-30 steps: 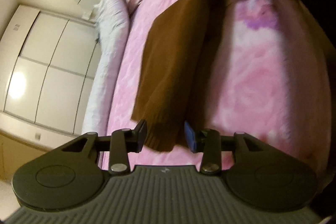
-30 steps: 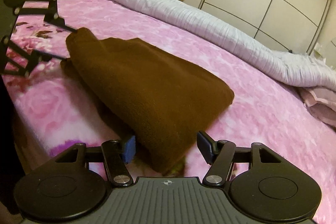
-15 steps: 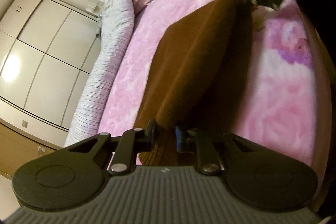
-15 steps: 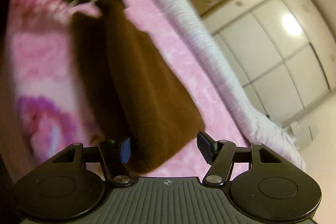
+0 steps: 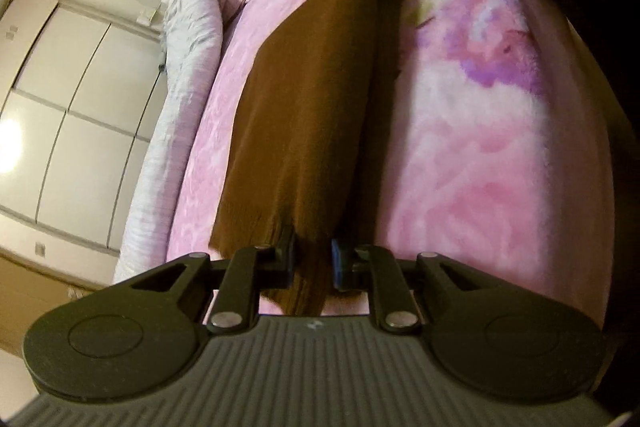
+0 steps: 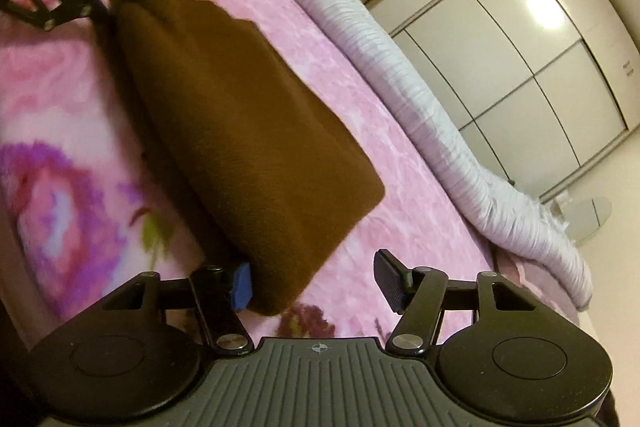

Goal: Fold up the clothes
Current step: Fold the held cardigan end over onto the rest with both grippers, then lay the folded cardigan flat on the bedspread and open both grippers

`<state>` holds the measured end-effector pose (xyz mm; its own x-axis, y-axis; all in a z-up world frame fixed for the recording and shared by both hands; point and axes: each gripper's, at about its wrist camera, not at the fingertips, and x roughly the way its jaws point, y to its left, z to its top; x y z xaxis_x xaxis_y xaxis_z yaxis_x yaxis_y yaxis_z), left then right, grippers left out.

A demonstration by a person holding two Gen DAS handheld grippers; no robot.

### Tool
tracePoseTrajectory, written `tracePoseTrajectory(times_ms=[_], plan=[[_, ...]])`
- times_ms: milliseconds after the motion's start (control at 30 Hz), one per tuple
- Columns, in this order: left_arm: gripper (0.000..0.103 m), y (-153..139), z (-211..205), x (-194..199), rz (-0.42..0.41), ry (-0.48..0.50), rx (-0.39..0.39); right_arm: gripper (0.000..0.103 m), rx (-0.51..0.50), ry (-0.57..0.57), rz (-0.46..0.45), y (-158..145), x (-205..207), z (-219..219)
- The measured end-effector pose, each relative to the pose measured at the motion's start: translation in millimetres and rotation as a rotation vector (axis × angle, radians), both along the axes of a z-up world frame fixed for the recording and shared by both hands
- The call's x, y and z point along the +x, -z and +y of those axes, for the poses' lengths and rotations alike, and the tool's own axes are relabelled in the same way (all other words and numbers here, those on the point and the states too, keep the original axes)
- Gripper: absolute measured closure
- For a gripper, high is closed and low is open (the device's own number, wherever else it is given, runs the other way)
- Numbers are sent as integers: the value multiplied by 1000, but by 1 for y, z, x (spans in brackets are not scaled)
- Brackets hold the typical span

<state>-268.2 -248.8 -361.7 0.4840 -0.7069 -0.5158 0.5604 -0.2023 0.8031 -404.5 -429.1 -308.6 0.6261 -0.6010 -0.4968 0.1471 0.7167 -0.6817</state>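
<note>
The brown garment [image 5: 304, 131] lies as a long doubled band on the pink blanket [image 5: 472, 155], stretched between the 2 claws. The left gripper [image 5: 313, 261] is clenched on its near end, cloth bunched between the pads. The right gripper [image 6: 316, 279] stands released: jaws wide, the garment's near corner resting against only the blue left pad, the black pad well clear. So at least 1 fold looks made, though a single moment fits either a fold just laid or a band being gathered for another; whether it is the final shape I cannot tell. Ahead of the right gripper and to its right there is bare blanket up to the rolled grey duvet [image 6: 420, 99]. To the left gripper's right the blanket's edge is close
</note>
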Motion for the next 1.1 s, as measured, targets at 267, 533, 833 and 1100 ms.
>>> tracePoseTrajectory(times_ms=[267,533,833,1100], plan=[[88,-22,40,22,121,-151,-41,42,70,45,-34,-16,-3,0],[88,-55,27,14,218,-144,-177,42,84,11,-62,-29,-10,28],[94,-39,-6,7,249,-128,-147,41,-101,-85,59,-7,6,-6],[97,-27,-2,-2,225,-142,-145,41,12,-26,-8,0,-5,-20]])
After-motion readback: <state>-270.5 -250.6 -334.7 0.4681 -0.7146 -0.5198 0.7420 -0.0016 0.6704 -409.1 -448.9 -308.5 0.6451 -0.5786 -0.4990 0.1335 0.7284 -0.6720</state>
